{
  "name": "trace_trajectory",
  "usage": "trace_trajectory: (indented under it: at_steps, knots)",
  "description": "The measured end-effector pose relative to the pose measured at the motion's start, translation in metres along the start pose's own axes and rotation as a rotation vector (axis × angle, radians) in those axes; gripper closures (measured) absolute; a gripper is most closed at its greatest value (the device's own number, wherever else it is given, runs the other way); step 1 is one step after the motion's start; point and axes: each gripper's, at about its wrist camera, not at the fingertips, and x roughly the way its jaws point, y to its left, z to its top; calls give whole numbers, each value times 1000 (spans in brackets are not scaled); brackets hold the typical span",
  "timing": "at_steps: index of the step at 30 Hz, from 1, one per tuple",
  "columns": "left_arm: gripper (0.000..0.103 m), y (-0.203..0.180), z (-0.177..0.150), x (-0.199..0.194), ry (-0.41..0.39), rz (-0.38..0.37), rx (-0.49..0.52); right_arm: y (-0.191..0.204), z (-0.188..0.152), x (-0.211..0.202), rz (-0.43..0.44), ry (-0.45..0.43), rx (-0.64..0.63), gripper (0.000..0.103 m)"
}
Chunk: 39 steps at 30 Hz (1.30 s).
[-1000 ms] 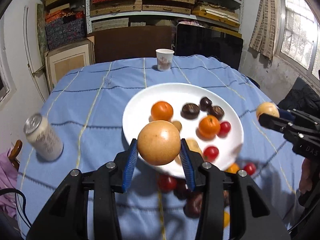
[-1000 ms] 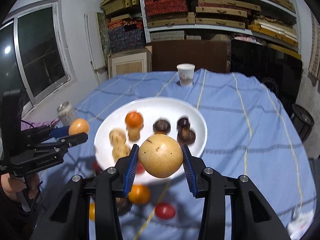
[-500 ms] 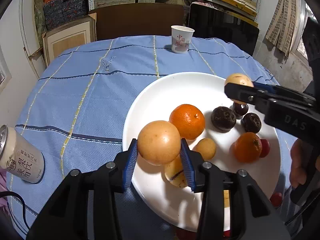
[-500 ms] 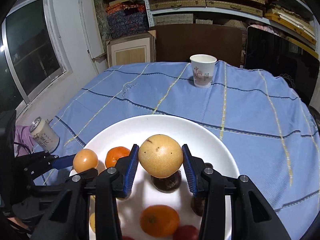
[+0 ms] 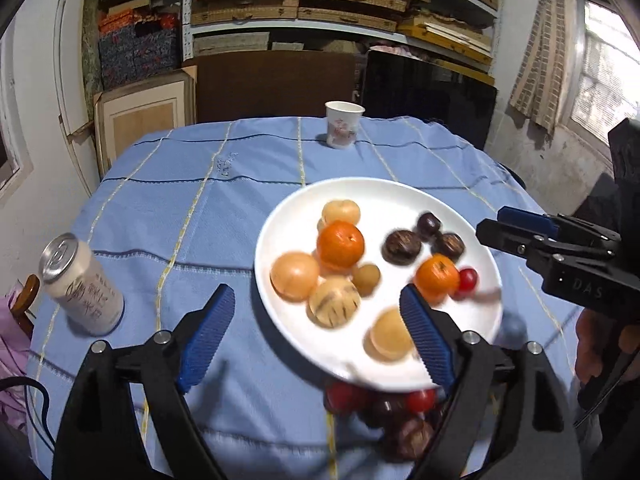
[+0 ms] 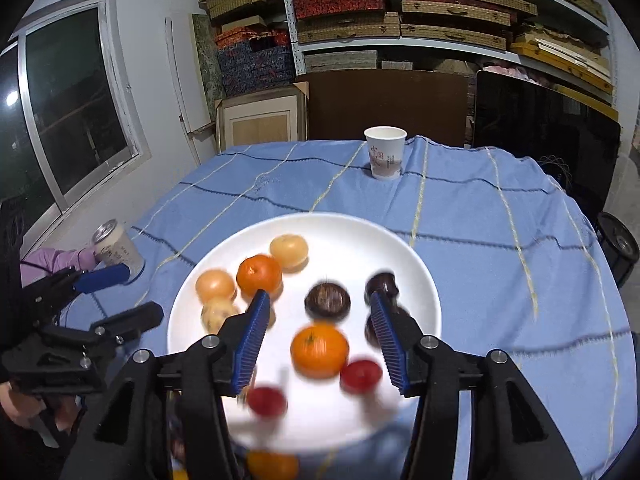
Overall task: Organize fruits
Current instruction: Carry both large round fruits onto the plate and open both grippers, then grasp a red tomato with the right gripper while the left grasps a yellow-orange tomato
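Blue checked tablecloth (image 5: 208,216) covers the table, biggest thing in both views. On it, 1 white plate (image 5: 400,194) holding most of the fruit.

Count on plate, left wrist view: 2 oranges, one near centre (image 5: 340,243) and one toward the right rim (image 5: 436,278); approx 5 pale yellow-tan round fruits, e.g. one at the plate's left (image 5: 295,276), a speckled one (image 5: 334,307) touching it, one behind the centre orange (image 5: 341,212); 3 dark brown fruits (image 5: 401,247) grouped at the right; 1 red cherry tomato (image 5: 467,279) touching the right orange. Some blur, so pale count is approx.

Off plate, on cloth at the near rim: a cluster of red tomatoes (image 5: 340,396) and dark fruits (image 5: 408,438), partly hidden by plate edge and gripper; no. unclear. Right wrist view also shows 1 orange (image 6: 272,465) on the cloth just below the rim.

Left gripper (image 5: 316,334): blue pads spread wide, nothing between them, over the plate's near-left edge. Right gripper (image 6: 318,344): pads apart too, empty, above the plate's near half; right pad partly blocks a dark fruit.

Others: 1 drink can (image 5: 82,284) well left of the plate, 1 paper cup (image 5: 344,124) at the table's far edge. Shelves w/ stacked boxes (image 6: 400,12) behind.
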Motion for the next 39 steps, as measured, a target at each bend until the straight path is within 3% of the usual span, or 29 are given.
trace_trajectory:
  at_steps: [7, 13, 31, 34, 38, 39]
  knots:
    - [15, -17, -62, -38, 34, -66, 40, -20, -78, -50, -27, 23, 92, 46]
    - [15, -28, -102, -39, 65, -83, 38, -17, -124, -49, -69, 86, 87, 46]
    - [15, -49, -115, -37, 69, -61, 93, 0, -116, -19, -145, 155, 15, 46]
    - [15, -49, -115, -37, 72, -57, 94, 0, -118, -10, -142, 181, 14, 51]
    - [15, -50, -114, -36, 74, -55, 96, 0, -121, -6, -110, 198, 21, 72]
    - [15, -50, -114, -35, 75, -53, 97, 1, -121, -7, -109, 195, 15, 72]
